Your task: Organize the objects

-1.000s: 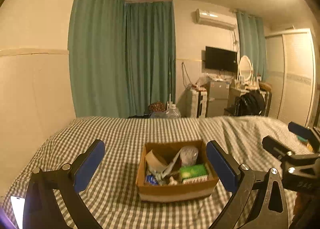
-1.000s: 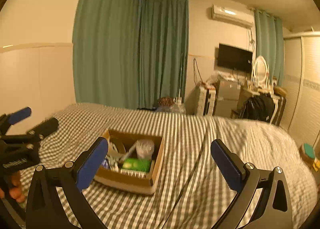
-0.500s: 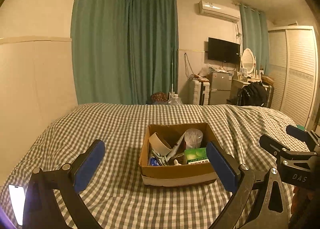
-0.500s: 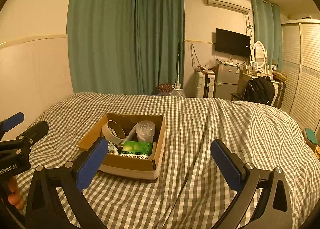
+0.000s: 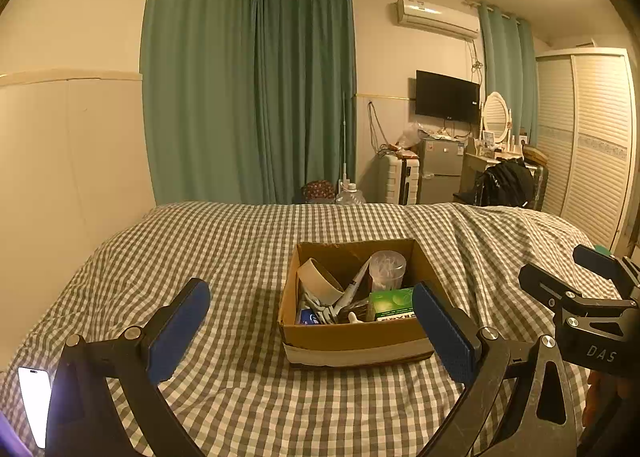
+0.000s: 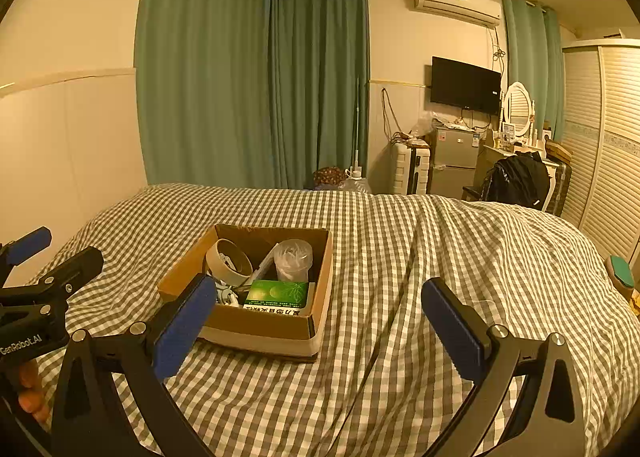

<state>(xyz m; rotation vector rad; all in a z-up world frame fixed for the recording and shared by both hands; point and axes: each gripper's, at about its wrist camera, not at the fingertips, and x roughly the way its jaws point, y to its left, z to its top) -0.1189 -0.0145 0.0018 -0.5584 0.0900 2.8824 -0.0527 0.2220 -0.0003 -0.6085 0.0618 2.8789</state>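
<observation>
A cardboard box (image 5: 352, 337) (image 6: 304, 331) sits on the checked bedspread (image 5: 224, 249) (image 6: 460, 241). Inside it lie a roll of tape (image 5: 318, 277) (image 6: 229, 262), a clear plastic tub (image 5: 387, 267) (image 6: 293, 259), a green packet (image 5: 391, 303) (image 6: 278, 293) and other small items. My left gripper (image 5: 312, 327) hovers open just in front of the box, nothing between its blue pads. My right gripper (image 6: 320, 323) is open too, its left pad over the box's near corner. Each gripper also shows at the edge of the other view, the right gripper (image 5: 576, 277) and the left gripper (image 6: 48, 257).
A lit phone (image 5: 35, 401) lies on the bed at the near left. A green-topped object (image 6: 621, 273) sits at the bed's right edge. Curtains, a wall, a fridge, a dresser and a wardrobe stand beyond the bed. A hand (image 6: 30, 393) grips the left tool.
Both views have tilted downward and drawn closer to the box, so it sits higher in frame and larger. Both grippers stayed open.
</observation>
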